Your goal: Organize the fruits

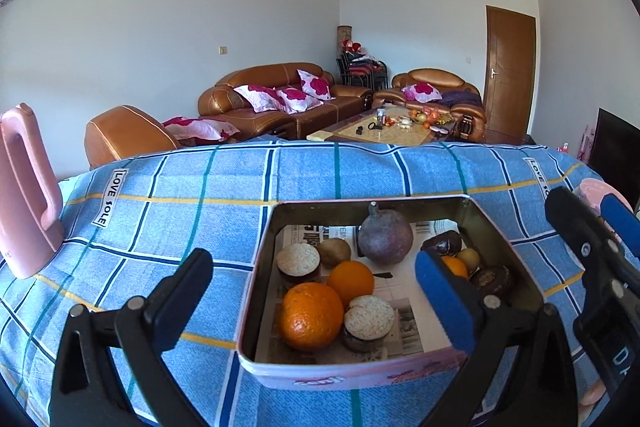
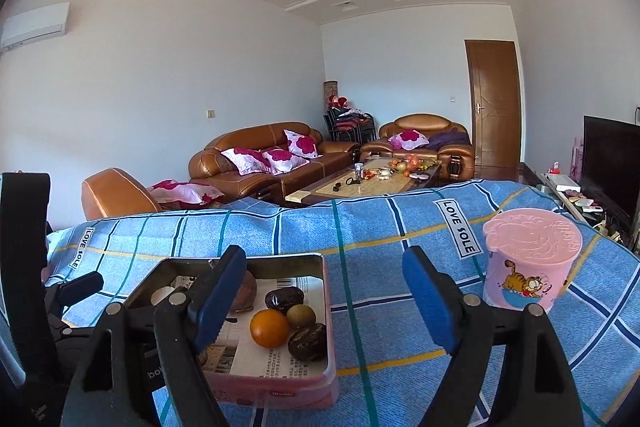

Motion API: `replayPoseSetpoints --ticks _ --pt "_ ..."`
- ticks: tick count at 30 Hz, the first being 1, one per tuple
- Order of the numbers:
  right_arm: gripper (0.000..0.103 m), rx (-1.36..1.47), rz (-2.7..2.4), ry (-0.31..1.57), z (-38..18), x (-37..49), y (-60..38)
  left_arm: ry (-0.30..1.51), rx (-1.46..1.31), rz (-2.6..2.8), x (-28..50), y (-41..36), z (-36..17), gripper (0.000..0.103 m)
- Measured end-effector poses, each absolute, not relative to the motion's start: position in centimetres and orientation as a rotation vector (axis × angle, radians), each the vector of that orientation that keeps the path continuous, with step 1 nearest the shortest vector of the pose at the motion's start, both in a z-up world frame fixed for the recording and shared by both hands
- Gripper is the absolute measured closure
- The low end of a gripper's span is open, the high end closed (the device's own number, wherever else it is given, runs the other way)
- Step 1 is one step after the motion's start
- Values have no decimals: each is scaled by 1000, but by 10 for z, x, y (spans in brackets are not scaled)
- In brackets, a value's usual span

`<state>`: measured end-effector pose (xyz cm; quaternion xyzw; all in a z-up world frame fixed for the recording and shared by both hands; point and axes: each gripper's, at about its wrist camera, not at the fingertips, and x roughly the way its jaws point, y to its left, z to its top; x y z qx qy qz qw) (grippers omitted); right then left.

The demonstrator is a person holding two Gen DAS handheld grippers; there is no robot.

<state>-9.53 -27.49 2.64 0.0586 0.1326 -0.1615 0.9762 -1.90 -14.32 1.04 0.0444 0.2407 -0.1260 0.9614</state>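
**Fruit tin sits between two spread hand-held grippers**

Left hand-held gripper [image 1: 316, 291], fingers apart and empty, looks straight down on the tin [image 1: 304, 373] and its big orange [image 1: 310, 315]; right hand-held gripper [image 2: 324, 301], also apart, has the tin at its left, pink cup [image 2: 528, 261] right. Left is nearer.

"LOVE SOLE" shows on white labels sewn into the blue checked tablecloth [image 1: 200, 195], left and right alike. Newspaper [image 2: 256, 355] lining the tin [image 1: 340, 375] carries print too small to read; the tin's front lettering possibly a brand, unreadable.
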Motion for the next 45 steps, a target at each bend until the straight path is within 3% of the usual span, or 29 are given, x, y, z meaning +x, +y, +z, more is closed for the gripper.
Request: replayPoseSetpoints --ticks 18,45 --pt "21 100 -361 146 33 -135 -260 351 83 -217 -69 -118 22 0" --pt "21 94 -380 139 33 -137 -259 360 92 -204 -71 -119 21 0"
